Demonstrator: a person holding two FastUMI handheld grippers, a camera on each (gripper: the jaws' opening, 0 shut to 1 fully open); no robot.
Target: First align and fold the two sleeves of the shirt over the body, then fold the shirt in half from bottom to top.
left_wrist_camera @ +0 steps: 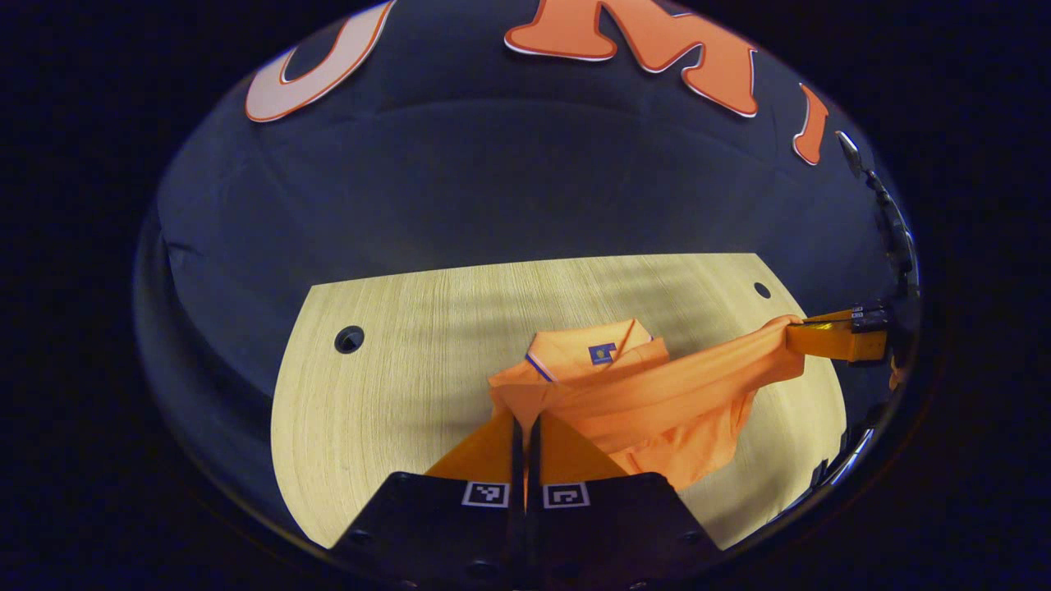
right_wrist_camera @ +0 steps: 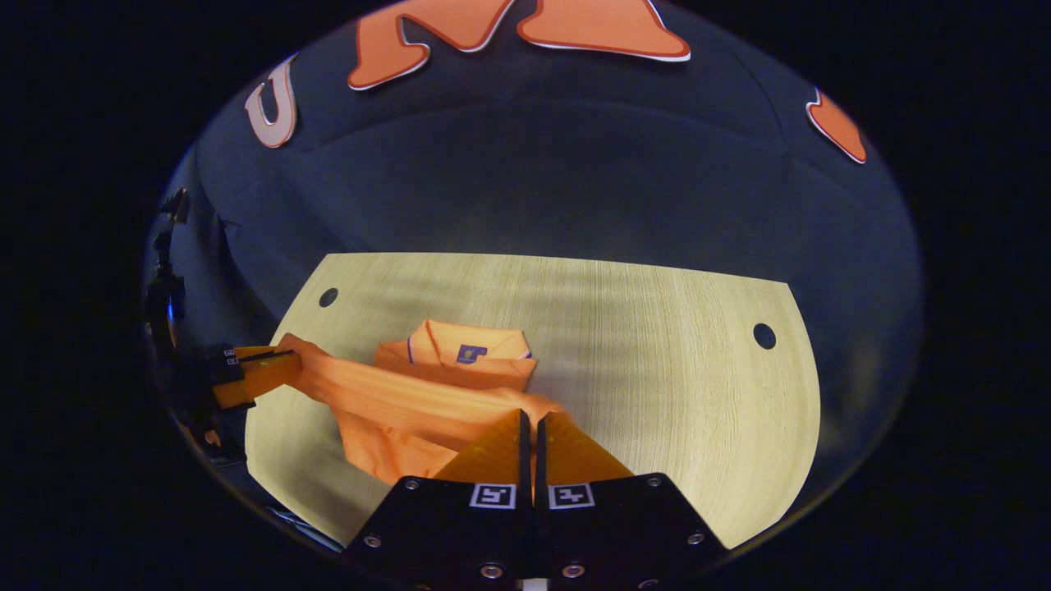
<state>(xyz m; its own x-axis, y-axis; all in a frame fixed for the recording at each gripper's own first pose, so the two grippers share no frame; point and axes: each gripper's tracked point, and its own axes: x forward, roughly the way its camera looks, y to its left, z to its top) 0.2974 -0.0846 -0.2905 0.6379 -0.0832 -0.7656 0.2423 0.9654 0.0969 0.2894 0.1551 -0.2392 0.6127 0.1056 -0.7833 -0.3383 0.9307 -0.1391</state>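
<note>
In the left gripper view, at 6 o'clock, we see the left gripper (left_wrist_camera: 525, 423) with its two fingers drawn together to a narrow slit, pinching a lifted edge of the orange shirt (left_wrist_camera: 649, 402). From there the cloth stretches taut toward 3 o'clock, where the right gripper (left_wrist_camera: 795, 336) clamps the other end of the same raised edge; a loose fold hangs below that span. Beyond the pinch, toward 12 o'clock, we see the collar (left_wrist_camera: 591, 345) with its small dark label lying on the wooden table (left_wrist_camera: 394, 386).

In the right gripper view, at 6 o'clock, we see the right gripper (right_wrist_camera: 528, 423), its fingers likewise nearly closed on the shirt (right_wrist_camera: 394, 410). The lifted edge runs toward 9 o'clock to the left gripper (right_wrist_camera: 287, 357). Farther off lies the collar (right_wrist_camera: 468, 349), flat on the table (right_wrist_camera: 673, 369), which shows a round hole (right_wrist_camera: 764, 336) toward 3 o'clock.
</note>
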